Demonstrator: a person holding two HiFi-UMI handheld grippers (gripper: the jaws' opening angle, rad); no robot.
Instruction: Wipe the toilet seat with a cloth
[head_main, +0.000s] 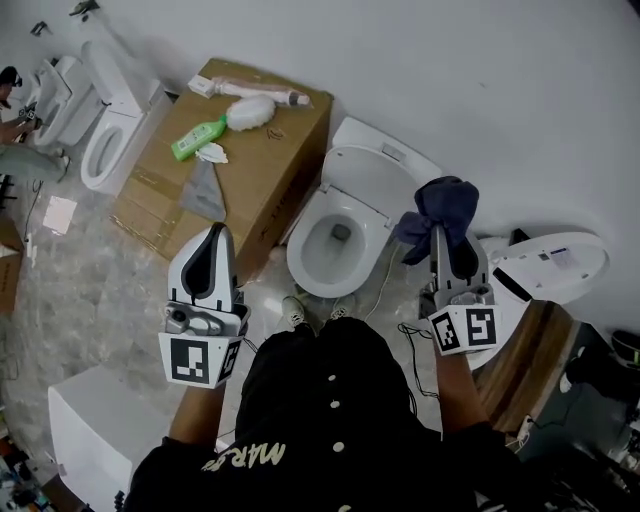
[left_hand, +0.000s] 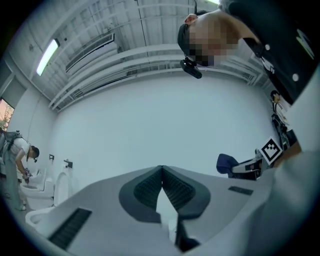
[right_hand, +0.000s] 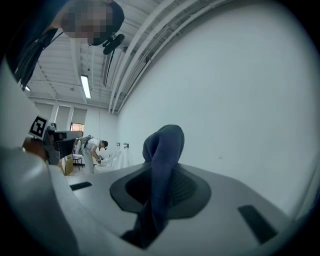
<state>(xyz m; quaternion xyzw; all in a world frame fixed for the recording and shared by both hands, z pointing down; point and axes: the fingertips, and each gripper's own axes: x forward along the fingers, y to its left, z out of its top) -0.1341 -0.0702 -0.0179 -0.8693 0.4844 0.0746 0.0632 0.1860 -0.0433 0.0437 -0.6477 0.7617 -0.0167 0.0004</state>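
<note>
Left gripper: I had the left gripper (head_main: 216, 232) low on my left, tips pointing forward and away from me.
Left jaws: closed. In the left gripper view the pads (left_hand: 144, 192) met at the tip with nothing between them.
Right gripper: I had the right gripper (head_main: 438, 234) out on my right, tips forward too.
Right jaws: clamped on the dark blue cloth (right_hand: 165, 147), which bunched above the tips and hung down between the pads (right_hand: 188, 188).
Marker cubes: the left cube (head_main: 200, 360) and the right cube (head_main: 465, 328) faced up at my head camera.
Forearms: my left forearm (head_main: 195, 412) and right forearm (head_main: 455, 385) both reached forward.
Spacing: grippers well apart, one on each side of my body.
</note>
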